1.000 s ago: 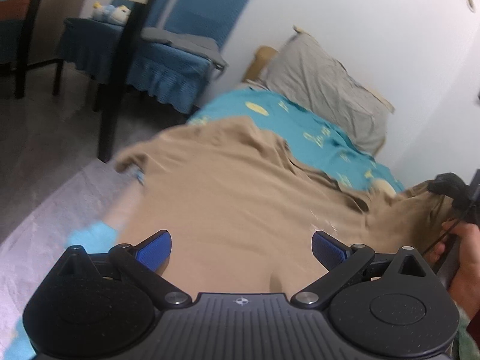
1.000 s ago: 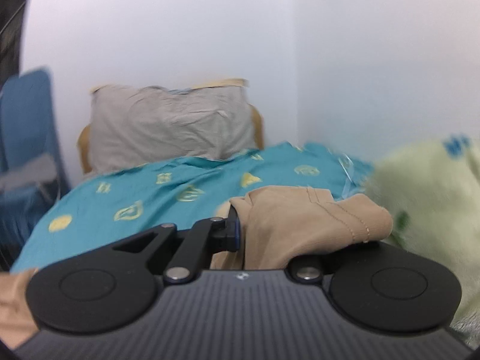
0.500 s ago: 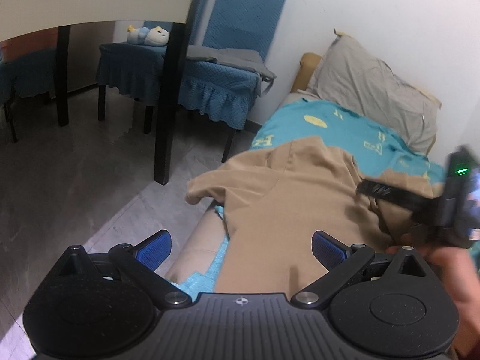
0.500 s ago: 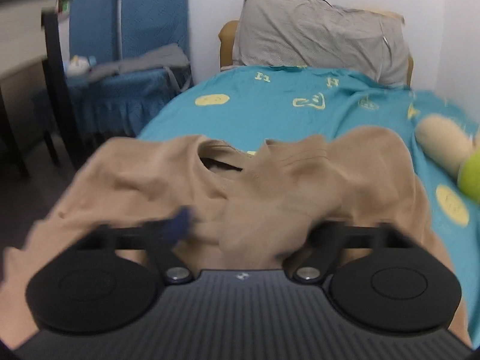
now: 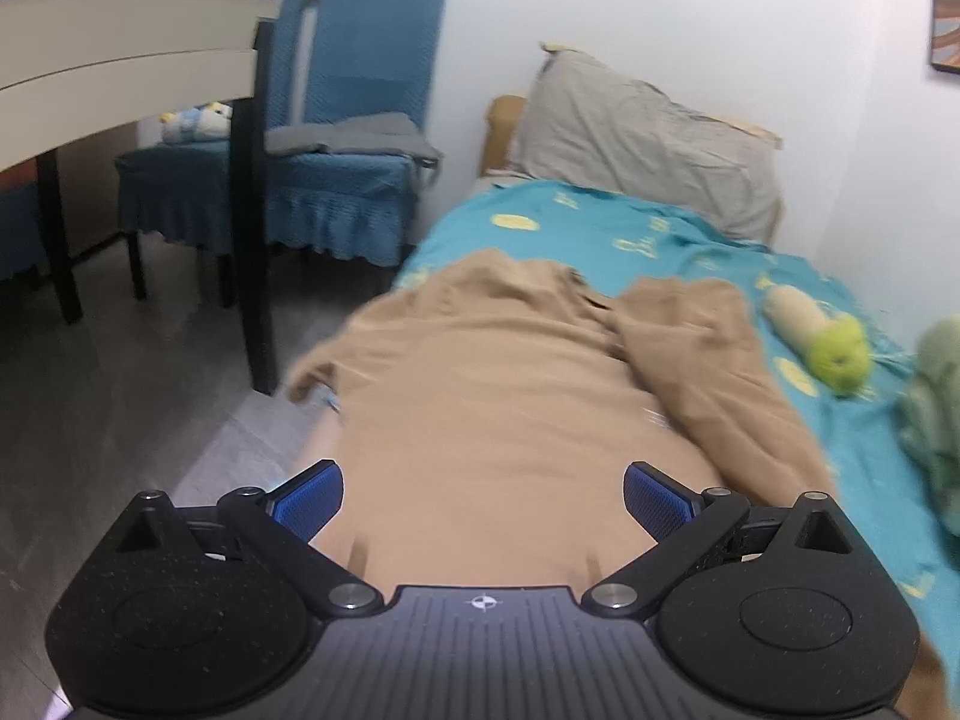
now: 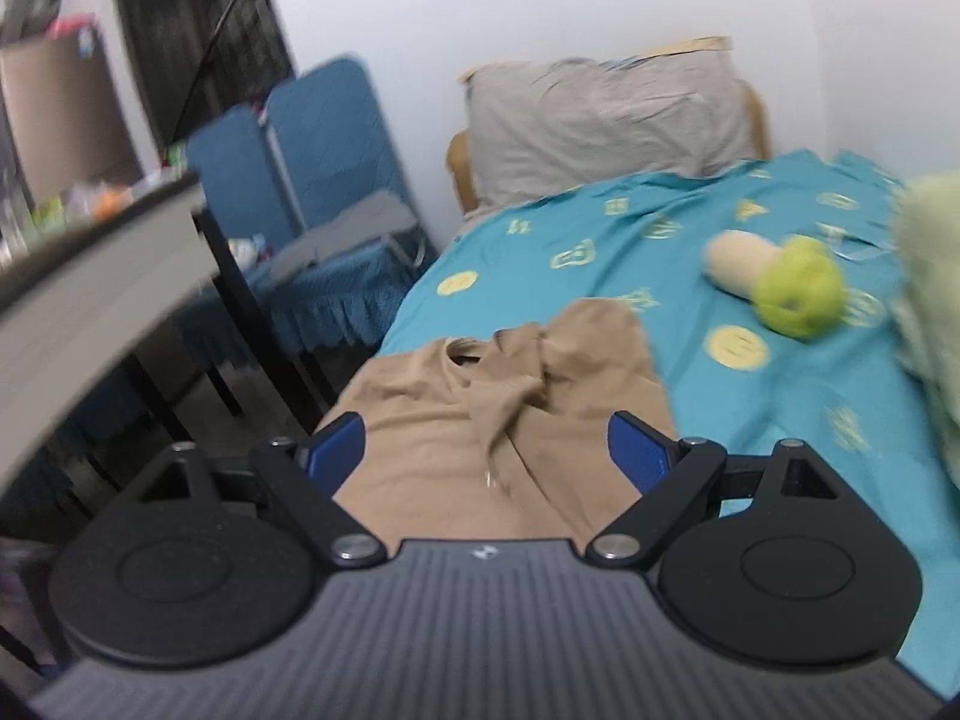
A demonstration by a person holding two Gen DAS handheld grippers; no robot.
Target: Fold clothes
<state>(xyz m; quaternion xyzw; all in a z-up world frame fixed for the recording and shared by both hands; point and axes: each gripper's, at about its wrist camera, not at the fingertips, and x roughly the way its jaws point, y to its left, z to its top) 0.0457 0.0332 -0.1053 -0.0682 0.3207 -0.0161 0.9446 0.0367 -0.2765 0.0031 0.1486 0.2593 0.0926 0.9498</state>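
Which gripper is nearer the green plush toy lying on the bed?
Right, likely. The right gripper, jaws open over the tan shirt, sees the green plush toy larger; from the left gripper it looks smaller.

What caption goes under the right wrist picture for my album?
Open right tool above a crumpled tan cotton shirt on the teal patterned bedsheet.

Tan shirt [image 5: 492, 396]: soft matt cloth, creased; bedsheet [image 6: 780, 396]: printed matt cotton-like cloth; gripper pads [image 5: 309, 495]: ribbed blue, rubbery.
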